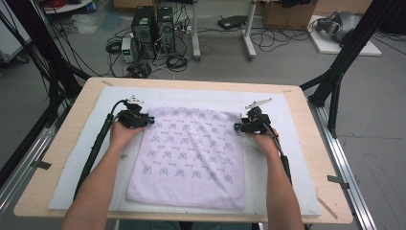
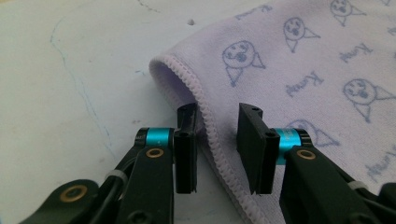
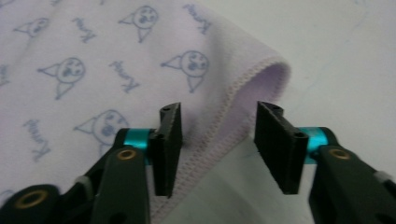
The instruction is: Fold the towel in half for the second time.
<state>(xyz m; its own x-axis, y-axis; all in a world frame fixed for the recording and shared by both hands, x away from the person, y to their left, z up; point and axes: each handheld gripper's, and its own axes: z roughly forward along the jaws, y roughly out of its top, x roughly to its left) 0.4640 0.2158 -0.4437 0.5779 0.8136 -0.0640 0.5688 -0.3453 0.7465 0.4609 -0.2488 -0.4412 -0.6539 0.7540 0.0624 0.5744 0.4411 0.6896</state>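
Towel is spread flat on the padded table, so its far corners are easily reached. Its stitched hem is straddled by the left tongs and right tongs, both unclenched, nothing pinched yet.

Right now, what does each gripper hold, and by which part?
Nothing yet: the left gripper and right gripper each straddle a far-corner hem of the towel, jaws open.
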